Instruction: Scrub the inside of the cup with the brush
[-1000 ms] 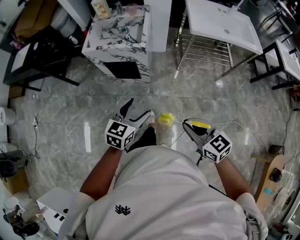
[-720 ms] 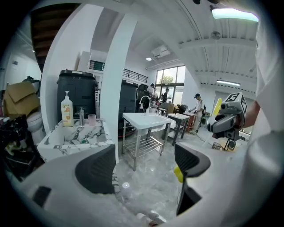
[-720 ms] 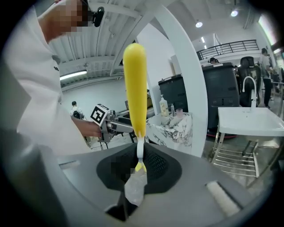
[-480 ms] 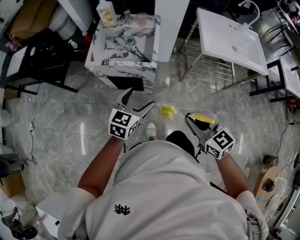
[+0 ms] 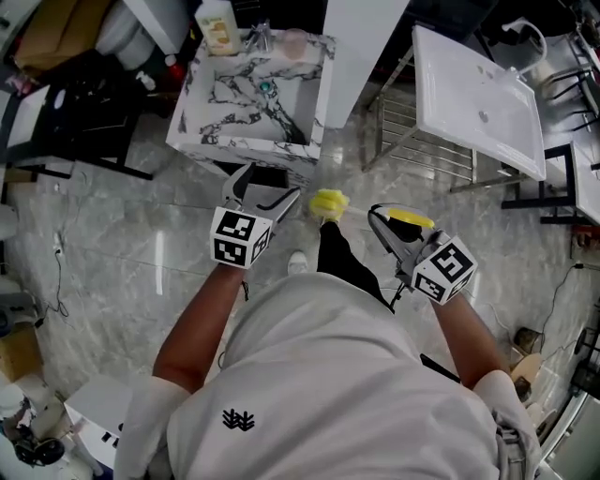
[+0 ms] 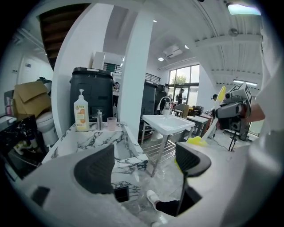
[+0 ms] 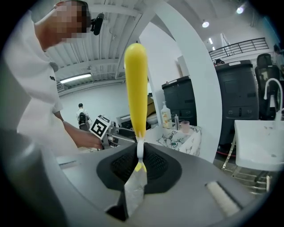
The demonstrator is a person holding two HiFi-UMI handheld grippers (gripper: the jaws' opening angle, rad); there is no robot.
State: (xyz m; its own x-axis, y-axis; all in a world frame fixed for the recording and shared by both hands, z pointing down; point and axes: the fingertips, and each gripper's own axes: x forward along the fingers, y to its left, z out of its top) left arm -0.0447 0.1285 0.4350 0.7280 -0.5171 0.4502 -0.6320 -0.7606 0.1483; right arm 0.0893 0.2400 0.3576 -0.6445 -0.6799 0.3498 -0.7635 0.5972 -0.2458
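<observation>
A small pink cup (image 5: pixel 293 39) stands on the back edge of a marble sink counter (image 5: pixel 199 120), next to a soap bottle (image 5: pixel 218 26); the left gripper view shows the cup (image 6: pixel 111 123) too. My left gripper (image 5: pixel 270 184) is open and empty, held in the air short of the counter, its jaws (image 6: pixel 142 162) wide apart. My right gripper (image 5: pixel 394 225) is shut on a yellow brush (image 7: pixel 136 88), which sticks straight out from between its pads (image 7: pixel 138 164). Both grippers are well away from the cup.
A white basin on a metal stand (image 5: pixel 469 84) is to the right of the counter, with a white pillar (image 5: pixel 361 37) between them. Dark furniture (image 5: pixel 66 103) and boxes stand left. The floor is grey marble; a yellow thing (image 5: pixel 328 202) shows by the person's forward foot.
The person has walked forward, so the marble counter and white basin are nearer. Both grippers travelled along with the body; the brush stays in the right one.
</observation>
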